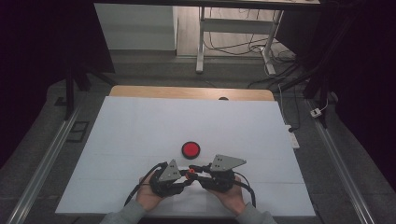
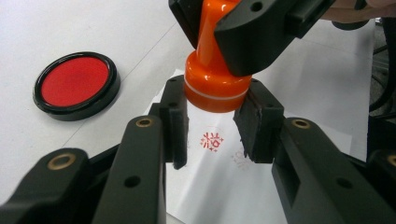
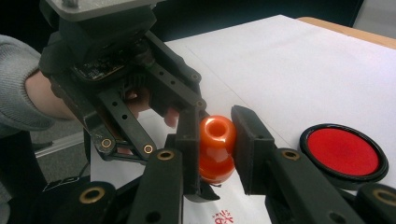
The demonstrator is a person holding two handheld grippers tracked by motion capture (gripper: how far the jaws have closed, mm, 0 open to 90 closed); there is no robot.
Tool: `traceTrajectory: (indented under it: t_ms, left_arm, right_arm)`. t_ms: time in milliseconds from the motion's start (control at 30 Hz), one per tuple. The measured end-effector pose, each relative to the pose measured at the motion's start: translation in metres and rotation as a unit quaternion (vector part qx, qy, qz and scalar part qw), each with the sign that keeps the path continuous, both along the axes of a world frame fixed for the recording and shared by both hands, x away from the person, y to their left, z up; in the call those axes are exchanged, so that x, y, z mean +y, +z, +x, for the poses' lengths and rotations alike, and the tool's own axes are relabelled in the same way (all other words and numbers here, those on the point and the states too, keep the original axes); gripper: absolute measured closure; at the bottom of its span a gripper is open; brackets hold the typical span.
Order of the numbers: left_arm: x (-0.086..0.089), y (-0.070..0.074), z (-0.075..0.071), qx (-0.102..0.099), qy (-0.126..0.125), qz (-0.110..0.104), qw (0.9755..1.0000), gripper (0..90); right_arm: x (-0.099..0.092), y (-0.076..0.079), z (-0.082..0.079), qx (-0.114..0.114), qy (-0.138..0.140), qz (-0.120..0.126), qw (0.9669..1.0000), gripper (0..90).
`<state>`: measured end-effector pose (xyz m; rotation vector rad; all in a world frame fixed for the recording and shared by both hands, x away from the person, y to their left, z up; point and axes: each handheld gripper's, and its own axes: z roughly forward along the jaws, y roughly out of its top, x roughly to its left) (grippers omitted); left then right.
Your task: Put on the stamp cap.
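**Orange stamp held between two grippers above a stamped sheet**

Near the front edge of the white-covered table (image 1: pixel 140 126), a person's two hands bring both grippers tip to tip. The right gripper (image 3: pixel 215 140) is clamped on the upper handle of an orange stamp (image 2: pixel 212 74): in the right gripper view its two black pads press the rounded, hollow-topped handle from either side. The stamp stands roughly upright, its wider base pointing down at the paper.

The left gripper (image 2: pixel 212 126) meets the same stamp lower down. In the left gripper view its two pads sit at either side of the stamp's broad base, at the base's lower edge; the jaws are drawn in on the stamp's base.

Under the stamp lies a white paper sheet (image 2: pixel 219 186), bearing a red seal imprint (image 2: pixel 211 141) directly below the base, with a fainter mark just to its right. The stamp's base hangs above the imprint, apart from the paper.

A round red ink pad (image 1: pixel 190 149) in a black case lies open on the table just beyond the grippers, a little to the left of the stamp in the high view and well clear of both grippers.

Grey sleeves (image 1: pixel 126 214) come in at the near edge. The left hand (image 1: pixel 149 196) and right hand (image 1: pixel 229 196) wrap the gripper bodies from below.
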<state>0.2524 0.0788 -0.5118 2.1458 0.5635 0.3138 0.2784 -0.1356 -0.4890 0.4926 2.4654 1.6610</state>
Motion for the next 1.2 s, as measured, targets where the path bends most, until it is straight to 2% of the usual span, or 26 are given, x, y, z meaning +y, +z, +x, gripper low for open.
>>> traceTrajectory:
  t_ms: [500, 1200]
  left_arm:
    - [-0.0005, -0.0001, -0.0007, -0.004, 0.002, 0.003, 1.0, 65.0]
    - [-0.0017, -0.0022, -0.0002, 0.001, 0.007, 0.009, 0.9999, 65.0]
  right_arm:
    - [-0.0006, -0.0015, -0.0001, 0.003, -0.002, 0.004, 1.0, 72.6]
    - [-0.0002, -0.0052, 0.0001, 0.004, -0.004, 0.002, 1.0, 72.7]
